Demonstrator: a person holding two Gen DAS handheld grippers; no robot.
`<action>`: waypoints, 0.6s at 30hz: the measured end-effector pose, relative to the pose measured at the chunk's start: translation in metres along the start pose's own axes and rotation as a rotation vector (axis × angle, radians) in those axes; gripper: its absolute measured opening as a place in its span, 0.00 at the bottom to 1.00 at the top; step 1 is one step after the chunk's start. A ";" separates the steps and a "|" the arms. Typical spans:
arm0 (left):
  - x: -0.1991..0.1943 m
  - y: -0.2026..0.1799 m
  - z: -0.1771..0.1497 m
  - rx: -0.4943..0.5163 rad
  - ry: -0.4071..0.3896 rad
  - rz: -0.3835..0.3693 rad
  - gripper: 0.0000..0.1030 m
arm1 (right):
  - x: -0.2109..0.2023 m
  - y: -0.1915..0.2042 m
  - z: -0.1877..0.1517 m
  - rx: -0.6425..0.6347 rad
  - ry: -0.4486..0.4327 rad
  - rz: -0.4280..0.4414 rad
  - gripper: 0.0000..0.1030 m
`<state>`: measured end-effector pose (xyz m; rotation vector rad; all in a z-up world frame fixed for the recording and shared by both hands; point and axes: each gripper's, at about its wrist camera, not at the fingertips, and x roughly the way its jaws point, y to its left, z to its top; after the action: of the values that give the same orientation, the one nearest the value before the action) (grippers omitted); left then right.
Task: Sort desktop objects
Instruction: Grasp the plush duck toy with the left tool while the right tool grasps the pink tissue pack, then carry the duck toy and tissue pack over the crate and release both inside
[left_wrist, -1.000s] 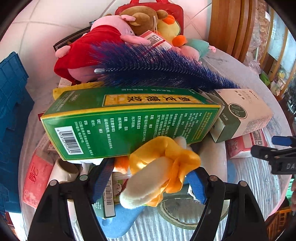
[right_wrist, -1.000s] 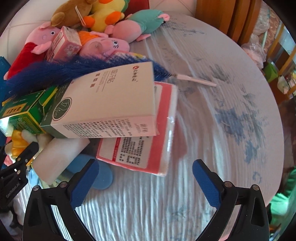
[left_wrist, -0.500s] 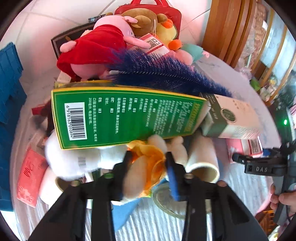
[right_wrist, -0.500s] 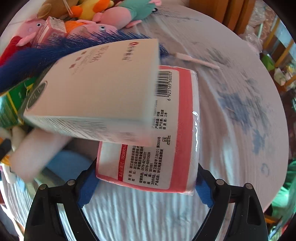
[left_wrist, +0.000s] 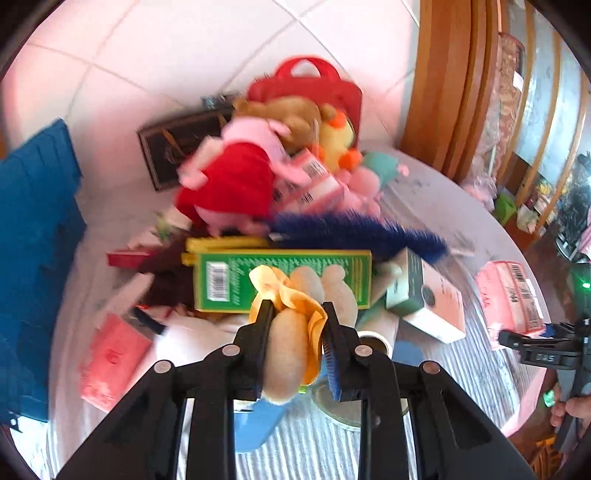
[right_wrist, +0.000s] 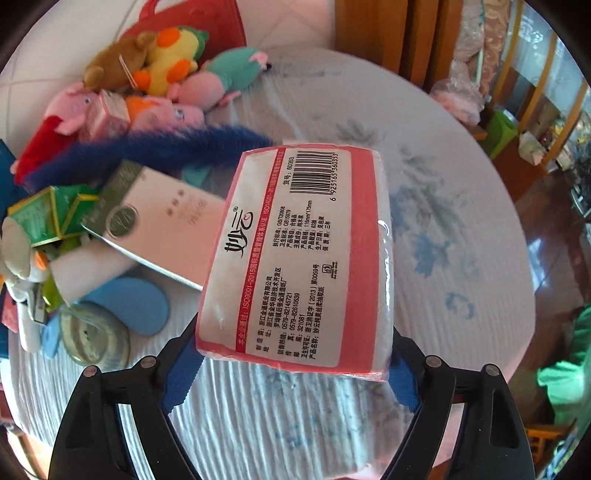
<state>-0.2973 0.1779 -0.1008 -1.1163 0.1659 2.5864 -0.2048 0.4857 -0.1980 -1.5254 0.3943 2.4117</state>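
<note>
In the left wrist view, my left gripper is shut on a plush banana with a yellow peel, held up above the pile. A long green box lies just beyond it. In the right wrist view, my right gripper has its jaws closing on a pink tissue pack. Both blue pads press its sides and it hangs clear of the tablecloth. The same pack and right gripper show at the right edge of the left wrist view.
Several plush toys, a blue feather duster, a white-and-green box, a tape roll and a blue oval pad crowd the table's left. A red bag and a blue crate stand beyond. Wooden chairs line the back.
The left gripper closed on the plush banana and rose with it. The right gripper moved in around the tissue pack, narrowed onto it and lifted it from beside the white box.
</note>
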 end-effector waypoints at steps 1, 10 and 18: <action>-0.006 0.001 0.001 -0.005 -0.013 0.012 0.24 | -0.007 -0.001 0.004 0.001 -0.013 0.003 0.83; -0.060 0.019 0.001 -0.041 -0.116 0.070 0.24 | -0.062 0.040 0.008 -0.091 -0.151 0.025 0.84; -0.109 0.037 -0.003 -0.071 -0.213 0.166 0.24 | -0.109 0.106 0.007 -0.231 -0.254 0.140 0.84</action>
<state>-0.2374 0.1155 -0.0249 -0.8746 0.1227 2.8580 -0.2033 0.3816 -0.0867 -1.2875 0.1791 2.8009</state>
